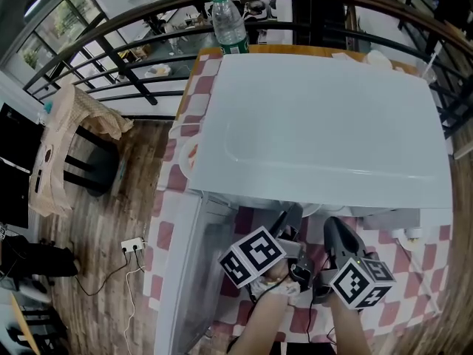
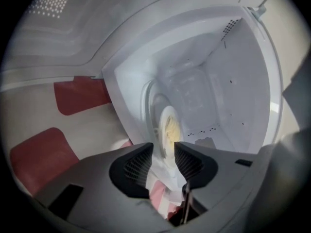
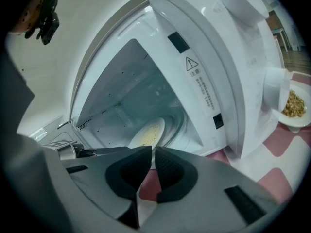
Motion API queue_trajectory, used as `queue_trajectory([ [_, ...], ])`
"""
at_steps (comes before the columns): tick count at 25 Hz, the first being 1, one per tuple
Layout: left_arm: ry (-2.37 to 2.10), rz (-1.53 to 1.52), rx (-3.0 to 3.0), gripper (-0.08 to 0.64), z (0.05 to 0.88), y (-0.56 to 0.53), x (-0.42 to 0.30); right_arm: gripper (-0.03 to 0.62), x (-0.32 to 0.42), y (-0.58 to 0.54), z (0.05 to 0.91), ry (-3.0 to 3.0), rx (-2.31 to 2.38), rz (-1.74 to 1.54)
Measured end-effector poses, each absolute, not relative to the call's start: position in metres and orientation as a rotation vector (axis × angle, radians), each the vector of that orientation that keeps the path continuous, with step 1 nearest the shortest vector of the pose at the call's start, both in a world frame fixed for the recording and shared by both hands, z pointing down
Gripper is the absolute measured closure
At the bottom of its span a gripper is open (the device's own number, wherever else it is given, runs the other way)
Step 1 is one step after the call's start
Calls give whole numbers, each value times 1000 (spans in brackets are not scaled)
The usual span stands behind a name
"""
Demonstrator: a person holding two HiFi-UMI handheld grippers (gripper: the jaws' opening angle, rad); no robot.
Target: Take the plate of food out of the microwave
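The white microwave stands on a red-and-white checked table with its door swung open at the left. Inside, on the turntable, sits a white plate of yellowish food, which also shows in the right gripper view. My left gripper is just in front of the opening, open, with nothing between its pads. Beside it my right gripper also faces the cavity, its jaws a narrow gap apart and empty. In the head view both grippers, left and right, sit under the microwave's front edge.
A bowl of brown food stands on the table right of the microwave. A water bottle is behind it and a dish at its left side. A chair with a brown bag and a power strip are on the wooden floor.
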State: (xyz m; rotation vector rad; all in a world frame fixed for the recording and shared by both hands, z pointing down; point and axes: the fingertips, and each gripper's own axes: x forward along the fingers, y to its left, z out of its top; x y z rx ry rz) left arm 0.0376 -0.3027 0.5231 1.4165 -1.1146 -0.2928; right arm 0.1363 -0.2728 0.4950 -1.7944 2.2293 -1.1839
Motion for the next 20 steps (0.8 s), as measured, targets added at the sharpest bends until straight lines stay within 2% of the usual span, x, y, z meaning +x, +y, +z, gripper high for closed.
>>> queue_trajectory([
  [6, -1118, -287, 1416, 442, 526, -302, 38, 549, 138, -272, 496, 2223, -1797, -1185],
  [18, -1087, -353, 1414, 461, 523, -300, 36, 549, 130, -270, 496, 2228, -1777, -1195],
  [20, -1086, -360, 1421, 490, 519, -299, 35, 549, 128, -269, 495, 2229, -1771, -1197],
])
